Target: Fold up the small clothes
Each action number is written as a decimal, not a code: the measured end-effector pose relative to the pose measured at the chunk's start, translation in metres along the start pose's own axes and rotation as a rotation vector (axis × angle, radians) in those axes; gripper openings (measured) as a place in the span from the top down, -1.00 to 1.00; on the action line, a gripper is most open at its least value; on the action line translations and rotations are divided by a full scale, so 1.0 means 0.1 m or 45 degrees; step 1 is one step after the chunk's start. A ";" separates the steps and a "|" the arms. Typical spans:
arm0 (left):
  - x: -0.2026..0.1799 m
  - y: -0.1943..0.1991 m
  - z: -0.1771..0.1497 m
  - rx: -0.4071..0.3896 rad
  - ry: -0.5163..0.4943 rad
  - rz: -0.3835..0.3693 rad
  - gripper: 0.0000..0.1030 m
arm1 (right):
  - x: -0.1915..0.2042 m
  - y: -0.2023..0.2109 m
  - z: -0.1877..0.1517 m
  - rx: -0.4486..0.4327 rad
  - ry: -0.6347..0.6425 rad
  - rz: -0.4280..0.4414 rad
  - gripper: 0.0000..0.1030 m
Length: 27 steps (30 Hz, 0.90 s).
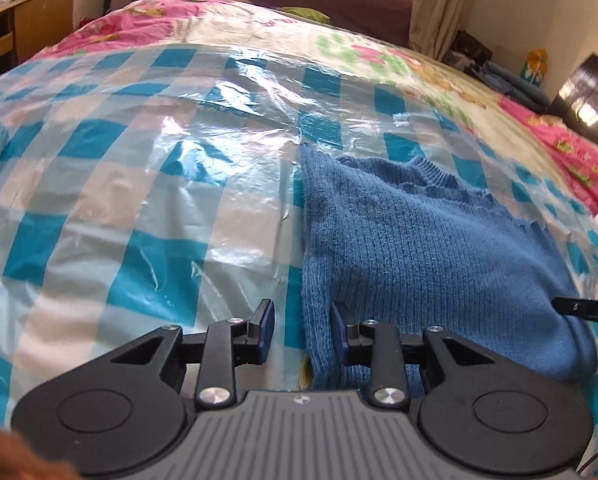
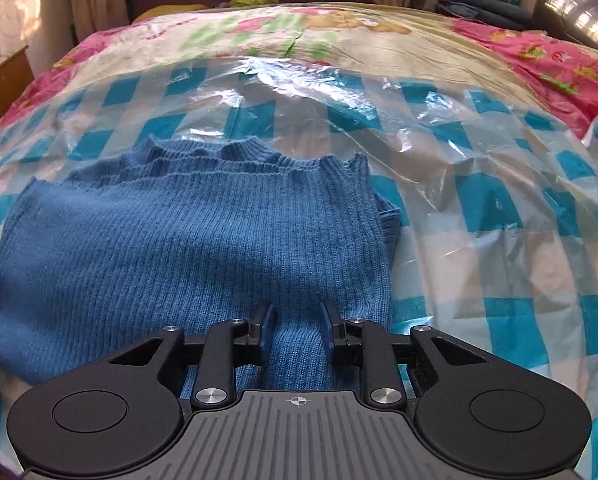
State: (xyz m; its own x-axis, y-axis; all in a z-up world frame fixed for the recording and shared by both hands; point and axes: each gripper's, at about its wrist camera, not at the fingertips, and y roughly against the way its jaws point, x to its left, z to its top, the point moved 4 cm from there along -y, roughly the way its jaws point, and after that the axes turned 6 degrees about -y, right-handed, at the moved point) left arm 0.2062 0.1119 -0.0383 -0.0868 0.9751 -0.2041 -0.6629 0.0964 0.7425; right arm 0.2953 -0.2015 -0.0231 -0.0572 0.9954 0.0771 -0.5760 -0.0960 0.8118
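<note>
Left gripper [image 1: 302, 330] fills the bottom of its view: jaws parted, pads not pressing on anything; the left edge of the blue knit sweater [image 1: 419, 248] runs up between them, with the right-hand pad over the knit and the left-hand pad over the checked plastic sheet [image 1: 139, 200]. Right gripper [image 2: 297, 328]: jaws likewise parted, released, a ridge of knit lying between the pads without being pinched. No earlier picture to compare.

Sweater [image 2: 187, 240] lies folded on the blue-and-white checked plastic sheet [image 2: 479, 200], ribbed collar at the far side, one folded edge showing at its right. Sheet is glossy and creased, spread over a floral bedspread [image 2: 539, 60] on a bed. From the left view, the tip of the other gripper shows at the right edge, touching the sweater's lower right corner.

Background: wooden desk [image 1: 31, 20] far left, curtains [image 1: 439, 8] by the window, blue cloth stacked far right [image 1: 515, 80].
</note>
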 end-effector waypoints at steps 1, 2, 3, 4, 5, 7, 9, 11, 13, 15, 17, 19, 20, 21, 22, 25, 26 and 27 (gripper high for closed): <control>0.01 0.01 -0.01 -0.005 0.025 -0.008 0.31 | 0.02 0.03 0.01 -0.006 0.005 -0.010 0.56; 0.03 0.02 -0.03 -0.010 0.047 -0.013 0.31 | 0.04 0.07 0.02 -0.020 0.012 -0.020 0.56; 0.04 0.02 -0.04 -0.011 0.073 -0.019 0.31 | 0.06 0.12 0.04 -0.035 0.014 -0.022 0.55; 0.06 0.01 -0.07 -0.006 0.110 -0.034 0.31 | 0.10 0.18 0.06 -0.053 0.010 -0.013 0.54; 0.07 0.00 -0.09 0.000 0.143 -0.057 0.31 | 0.14 0.22 0.08 -0.068 0.006 0.001 0.51; 0.06 -0.01 -0.13 -0.002 0.173 -0.076 0.31 | 0.26 0.28 0.13 -0.089 0.022 0.035 0.48; 0.06 -0.01 -0.16 -0.014 0.190 -0.077 0.31 | 0.43 0.30 0.14 -0.094 0.054 0.073 0.48; 0.06 -0.01 -0.20 -0.028 0.192 -0.089 0.31 | 0.65 0.29 0.16 -0.089 0.100 0.113 0.48; 0.05 -0.01 -0.23 -0.044 0.178 -0.092 0.31 | 0.84 0.25 0.18 -0.086 0.131 0.143 0.48; 0.06 -0.01 -0.25 -0.057 0.170 -0.098 0.30 | 1.05 0.19 0.22 -0.082 0.145 0.190 0.47; 0.06 -0.02 -0.26 -0.064 0.150 -0.104 0.30 | 1.31 0.13 0.26 -0.077 0.190 0.227 0.47; 0.06 -0.02 -0.27 -0.075 0.141 -0.115 0.30 | 1.61 0.04 0.30 -0.062 0.244 0.272 0.47; 0.08 -0.01 -0.27 -0.079 0.141 -0.124 0.30 | 1.76 -0.01 0.31 -0.048 0.263 0.299 0.47; 0.09 -0.01 -0.28 -0.083 0.144 -0.133 0.30 | 1.89 -0.07 0.32 -0.029 0.274 0.325 0.47; 0.10 -0.01 -0.28 -0.084 0.146 -0.143 0.30 | 1.99 -0.14 0.34 -0.009 0.276 0.335 0.47; 0.16 0.00 -0.29 -0.088 0.176 -0.185 0.30 | 2.16 -0.42 0.35 0.045 0.312 0.254 0.47; 0.19 0.00 -0.30 -0.089 0.197 -0.205 0.30 | 2.17 -0.50 0.34 0.043 0.345 0.192 0.47; 0.21 0.00 -0.31 -0.088 0.216 -0.221 0.30 | 2.16 -0.53 0.34 0.047 0.358 0.157 0.47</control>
State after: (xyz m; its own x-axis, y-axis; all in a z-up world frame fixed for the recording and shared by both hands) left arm 0.1815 0.1260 -0.0623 -0.0872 0.8971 -0.4331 -0.7273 0.2398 0.6430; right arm 0.3414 0.0185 -0.0302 -0.3508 0.9363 0.0172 -0.5212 -0.2105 0.8271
